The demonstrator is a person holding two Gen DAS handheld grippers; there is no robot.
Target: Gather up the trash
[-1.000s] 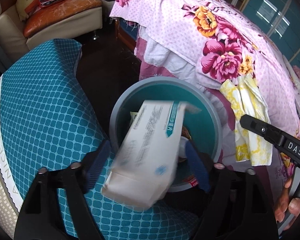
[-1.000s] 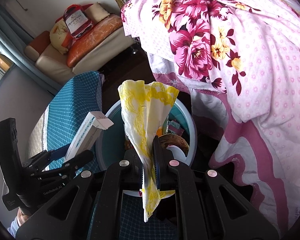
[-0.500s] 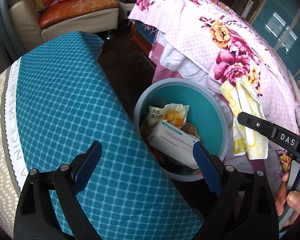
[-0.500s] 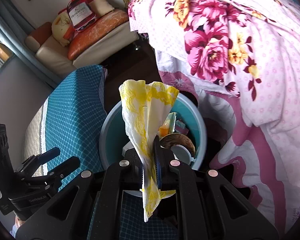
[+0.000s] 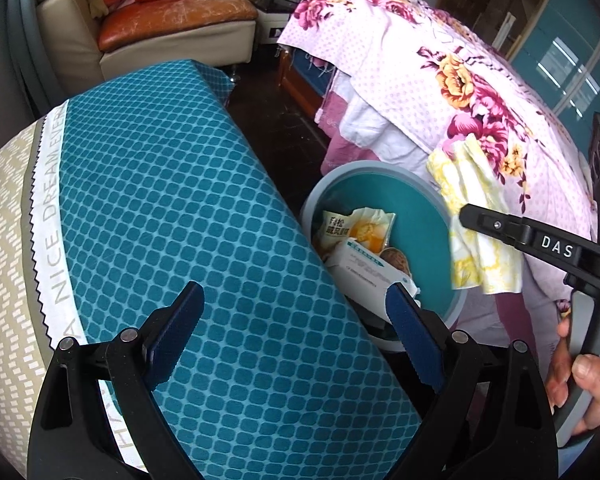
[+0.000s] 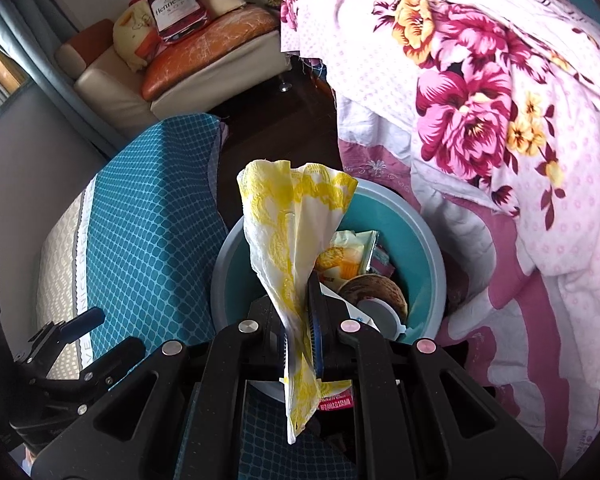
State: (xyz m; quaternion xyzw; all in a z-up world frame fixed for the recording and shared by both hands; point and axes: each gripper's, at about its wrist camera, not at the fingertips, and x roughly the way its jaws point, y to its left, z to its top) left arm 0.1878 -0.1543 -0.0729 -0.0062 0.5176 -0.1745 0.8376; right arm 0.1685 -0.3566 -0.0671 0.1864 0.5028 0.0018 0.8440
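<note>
My left gripper (image 5: 296,320) has its jaws spread wide with nothing between them, hanging over the teal cover (image 5: 172,216), with the bin (image 5: 440,208) at about 2 o'clock from it. In the bin I see a white box (image 5: 368,266) lying flat at the near side, a crumpled snack wrapper (image 5: 356,226) just behind it at 12 o'clock, and a brown round item (image 5: 396,258) touching the box's far edge. My right gripper (image 6: 300,320) is clamped tight on a yellow-and-white napkin (image 6: 292,232), which fans upward from the jaws and trails a tail below them. From the right wrist view the napkin sits directly above the bin's (image 6: 432,248) near rim; from the left wrist view the napkin (image 5: 472,216) hangs at the bin's 3 o'clock edge, against the floral bedspread (image 5: 440,80). The bin stands on the dark floor between the cover and the bedspread. A sofa (image 6: 188,68) sits at 11 o'clock in the right wrist view.
</note>
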